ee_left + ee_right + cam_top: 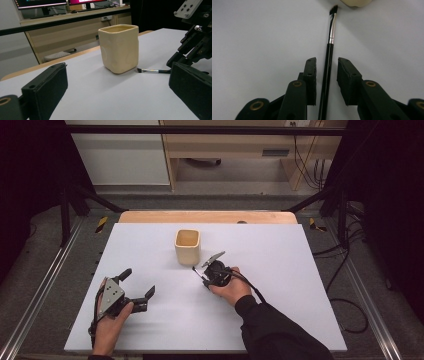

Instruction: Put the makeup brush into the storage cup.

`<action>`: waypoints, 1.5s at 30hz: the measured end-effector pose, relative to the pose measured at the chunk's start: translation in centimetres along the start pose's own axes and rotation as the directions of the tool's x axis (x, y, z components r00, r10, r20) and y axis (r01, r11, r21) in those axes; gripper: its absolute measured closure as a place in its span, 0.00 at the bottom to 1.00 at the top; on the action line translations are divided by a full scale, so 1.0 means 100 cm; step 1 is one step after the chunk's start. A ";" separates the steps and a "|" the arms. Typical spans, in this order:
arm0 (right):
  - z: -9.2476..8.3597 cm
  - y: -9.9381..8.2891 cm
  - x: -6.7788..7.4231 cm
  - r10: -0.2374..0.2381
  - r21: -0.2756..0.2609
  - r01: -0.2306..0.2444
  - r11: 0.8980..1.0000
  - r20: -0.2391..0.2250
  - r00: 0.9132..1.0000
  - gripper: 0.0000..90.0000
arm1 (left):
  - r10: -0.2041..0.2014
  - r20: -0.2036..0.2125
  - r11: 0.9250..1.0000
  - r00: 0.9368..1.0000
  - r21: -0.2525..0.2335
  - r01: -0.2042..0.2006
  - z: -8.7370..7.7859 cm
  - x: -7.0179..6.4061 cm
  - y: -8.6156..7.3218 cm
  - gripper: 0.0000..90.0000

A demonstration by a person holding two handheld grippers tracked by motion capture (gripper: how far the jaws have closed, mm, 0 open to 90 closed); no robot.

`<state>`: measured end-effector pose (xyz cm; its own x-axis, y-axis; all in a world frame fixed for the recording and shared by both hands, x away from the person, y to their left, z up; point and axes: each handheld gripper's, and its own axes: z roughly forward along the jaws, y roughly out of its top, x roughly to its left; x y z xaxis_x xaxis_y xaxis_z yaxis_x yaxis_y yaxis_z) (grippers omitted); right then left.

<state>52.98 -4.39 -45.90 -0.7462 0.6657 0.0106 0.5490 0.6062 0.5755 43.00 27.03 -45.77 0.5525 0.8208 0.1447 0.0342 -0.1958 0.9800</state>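
Your brush [327, 62] has a glossy black handle, a silver ferrule and dark bristles; the cup [119, 47] beside it is plain pale cream, without pattern. Your right gripper [326, 75] and left gripper [112, 95] are matte black with brass-coloured rivets; the table [280, 270] is flat pale lavender-white.

brush [327, 65] handle end hidden between jaws, cup [355, 2] cut off at top edge

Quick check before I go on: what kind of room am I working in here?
Probably a lab or office recording station: a white work table set inside a black metal frame, computer monitors on a wooden desk behind, and loose black cables on the floor.
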 end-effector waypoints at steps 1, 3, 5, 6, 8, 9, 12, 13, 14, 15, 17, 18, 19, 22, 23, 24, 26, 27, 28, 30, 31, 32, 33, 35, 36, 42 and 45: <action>0.000 0.000 0.000 0.000 0.000 0.000 1.000 0.000 1.000 0.78 | 0.000 0.000 1.000 1.000 0.000 0.000 0.000 0.000 0.000 0.02; 0.000 0.000 0.000 0.002 0.002 -0.002 1.000 -0.003 1.000 0.79 | -0.004 0.003 1.000 1.000 0.000 0.004 0.000 0.000 0.000 0.02; 0.000 -0.001 0.000 0.004 0.010 -0.004 1.000 -0.004 1.000 0.81 | -0.002 0.006 1.000 1.000 0.001 0.002 0.000 0.000 0.000 0.02; 0.000 -0.001 0.000 0.012 0.010 -0.012 1.000 -0.007 1.000 0.83 | 0.002 0.007 1.000 1.000 0.002 -0.002 0.000 0.000 0.000 0.02; 0.001 -0.002 -0.001 0.016 0.011 -0.015 1.000 -0.013 1.000 0.85 | 0.004 0.006 1.000 1.000 0.003 -0.004 0.000 -0.001 0.000 0.02; 0.001 -0.002 -0.001 0.015 0.013 -0.015 1.000 -0.012 1.000 0.86 | 0.007 0.006 1.000 1.000 0.005 -0.007 0.000 -0.001 0.000 0.02; 0.001 -0.003 -0.002 0.018 0.021 -0.017 1.000 -0.013 1.000 0.88 | 0.009 0.005 1.000 1.000 0.005 -0.009 0.000 0.000 0.000 0.02; 0.001 -0.004 -0.001 0.028 0.019 -0.028 0.999 -0.014 1.000 0.89 | 0.009 0.004 1.000 1.000 0.005 -0.009 0.000 0.000 0.000 0.02; 0.001 -0.004 -0.002 0.028 0.018 -0.027 0.999 -0.018 0.999 0.91 | 0.010 0.005 1.000 1.000 0.005 -0.010 0.000 0.000 0.000 0.02; 0.001 -0.004 -0.003 0.027 0.018 -0.027 0.999 -0.016 0.999 0.92 | 0.011 0.003 1.000 1.000 0.004 -0.011 0.000 -0.001 0.000 0.02; 0.001 -0.004 -0.002 0.033 0.020 -0.033 0.999 -0.019 0.999 0.92 | 0.010 0.004 1.000 1.000 0.004 -0.010 0.000 -0.001 0.001 0.02; 0.001 -0.004 -0.002 0.033 0.020 -0.033 0.999 -0.019 0.999 0.92 | 0.010 0.004 1.000 1.000 0.004 -0.010 0.000 -0.001 0.001 0.02; 0.001 -0.004 -0.002 0.033 0.021 -0.033 0.999 -0.021 0.999 0.93 | 0.011 0.004 1.000 1.000 0.004 -0.011 0.000 0.000 0.001 0.02; 0.000 -0.004 -0.002 0.022 0.023 -0.021 1.000 -0.029 0.999 0.93 | 0.006 -0.005 1.000 1.000 0.001 -0.006 0.000 0.001 0.001 0.02; -0.001 -0.004 -0.001 0.014 0.015 -0.014 1.000 -0.034 0.999 0.93 | 0.002 -0.007 1.000 1.000 -0.002 -0.002 -0.001 0.001 0.001 0.02; -0.002 -0.005 -0.001 0.006 0.009 -0.006 1.000 -0.032 0.999 0.93 | 0.001 -0.008 1.000 1.000 -0.002 -0.001 -0.001 0.001 0.001 0.03; -0.004 -0.007 0.000 -0.005 0.005 0.006 1.000 -0.042 0.999 0.93 | 0.000 -0.010 1.000 1.000 -0.002 0.000 -0.001 0.000 0.001 0.03; -0.006 -0.008 0.000 -0.012 0.005 0.012 1.000 -0.044 0.999 0.93 | 0.000 -0.009 1.000 1.000 -0.004 0.000 -0.001 0.000 0.001 0.03; -0.009 -0.009 0.001 -0.023 0.001 0.023 1.000 -0.042 0.999 0.93 | 0.002 -0.008 1.000 1.000 -0.004 -0.002 -0.001 -0.001 0.002 0.03; -0.012 -0.009 0.001 -0.031 -0.006 0.031 0.999 -0.040 0.999 0.93 | 0.002 -0.009 1.000 1.000 -0.002 -0.002 0.000 -0.001 0.002 0.03; -0.019 -0.011 0.001 -0.039 -0.032 0.038 0.999 -0.041 0.998 0.93 | 0.001 -0.006 1.000 1.000 -0.001 -0.001 0.000 -0.002 0.002 0.03; -0.023 -0.013 0.001 -0.040 -0.049 0.038 0.998 -0.040 0.998 0.93 | 0.002 -0.004 1.000 1.000 0.000 -0.002 0.001 -0.002 0.002 0.03; -0.027 -0.014 0.001 -0.048 -0.063 0.046 0.997 -0.038 0.998 0.93 | 0.001 -0.004 1.000 1.000 0.001 -0.001 0.001 -0.003 0.002 0.03; -0.034 -0.019 0.001 -0.043 -0.086 0.040 0.995 -0.031 0.999 0.93 | 0.002 0.001 1.000 1.000 0.002 -0.002 0.001 -0.003 0.002 0.03; -0.037 -0.021 0.001 -0.045 -0.107 0.041 0.993 -0.036 0.998 0.93 | -0.003 0.003 1.000 1.000 -0.001 0.003 0.002 -0.004 0.002 0.03; -0.059 -0.036 -0.001 -0.036 -0.207 0.030 0.978 -0.027 0.999 0.93 | -0.009 0.009 1.000 1.000 0.002 0.009 0.004 -0.010 0.003 0.02; -0.067 -0.041 -0.002 -0.025 -0.246 0.018 0.969 -0.025 0.999 0.93 | -0.005 0.014 1.000 1.000 0.010 0.005 0.005 -0.012 0.003 0.02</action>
<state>48.36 -9.95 -42.84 -0.7691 0.6389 0.0170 0.4257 0.4923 0.7593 42.74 25.70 -45.68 0.5638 0.8143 0.1380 0.0448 -0.1970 0.9794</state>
